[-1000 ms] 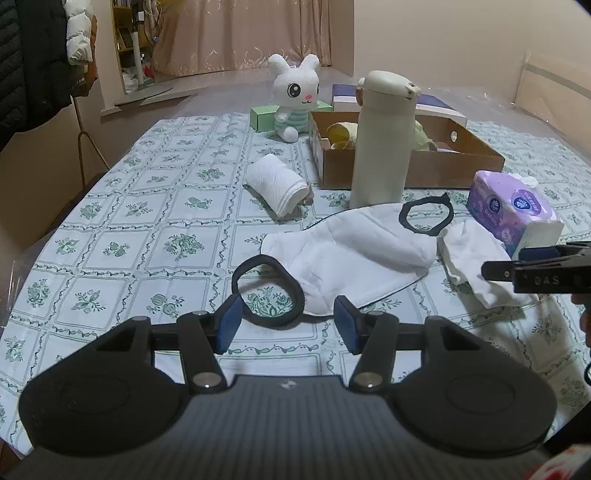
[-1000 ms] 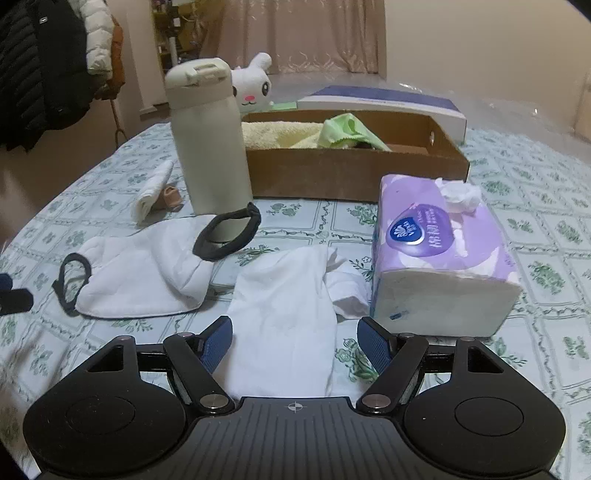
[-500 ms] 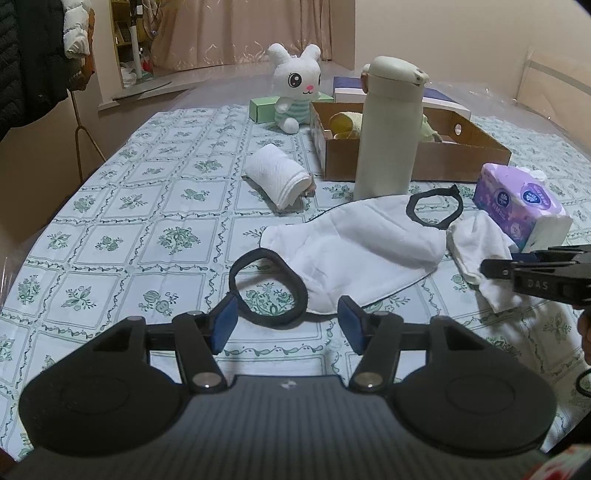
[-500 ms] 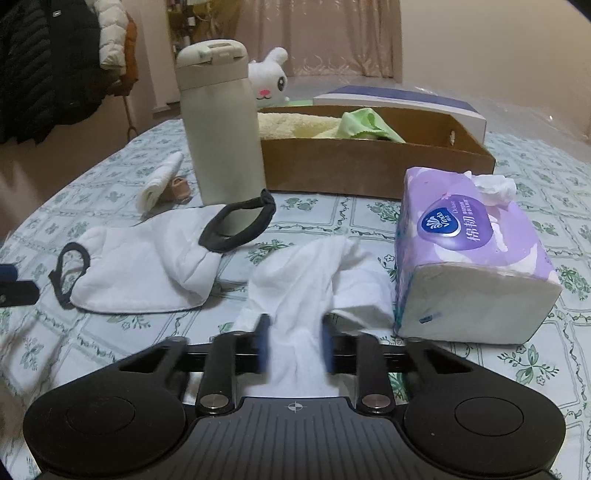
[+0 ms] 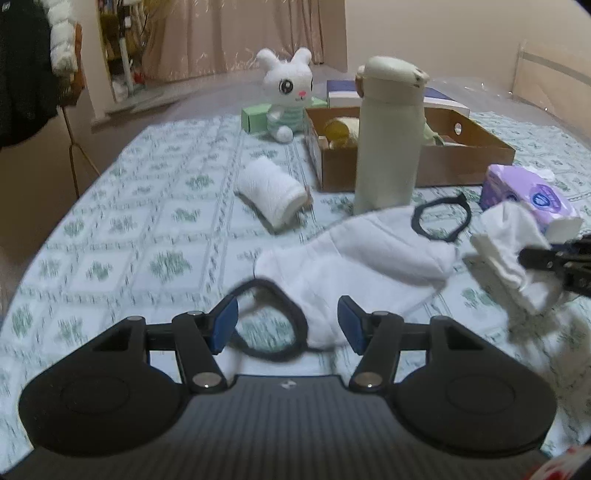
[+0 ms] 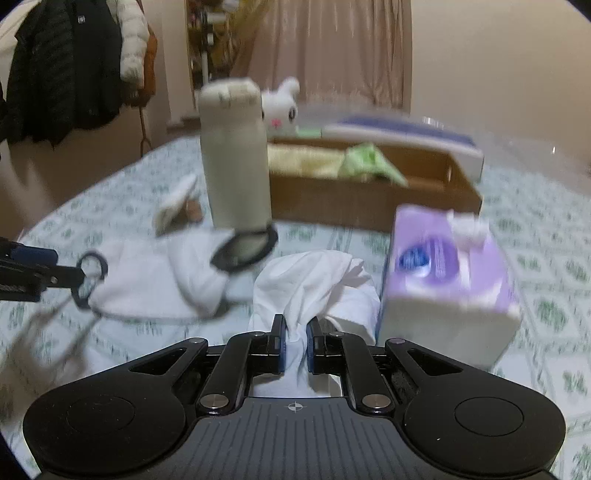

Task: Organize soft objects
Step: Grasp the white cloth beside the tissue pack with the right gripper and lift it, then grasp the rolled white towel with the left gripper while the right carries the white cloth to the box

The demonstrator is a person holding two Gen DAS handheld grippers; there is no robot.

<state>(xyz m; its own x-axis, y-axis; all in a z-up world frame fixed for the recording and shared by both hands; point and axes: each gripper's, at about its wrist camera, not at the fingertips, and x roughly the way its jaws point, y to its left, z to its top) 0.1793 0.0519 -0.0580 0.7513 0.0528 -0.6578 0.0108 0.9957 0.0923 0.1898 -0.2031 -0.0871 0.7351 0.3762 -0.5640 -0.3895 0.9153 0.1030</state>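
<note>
Beige walls (image 5: 424, 33) and pinkish curtains (image 6: 332, 48) enclose the room. Dark coats (image 6: 62, 70) hang past the table's (image 5: 166, 206) left edge, perhaps on a stand.

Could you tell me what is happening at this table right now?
A person with two handheld grippers is tidying soft items. The right gripper is shut on a crumpled white cloth beside the purple tissue pack. The left gripper is open over the black strap of a white bag.

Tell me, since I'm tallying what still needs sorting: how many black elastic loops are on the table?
2. One black loop lies between the open left gripper's fingers; the other loop lies by the cream bottle. Both join the white cloth. Others may be hidden.
</note>
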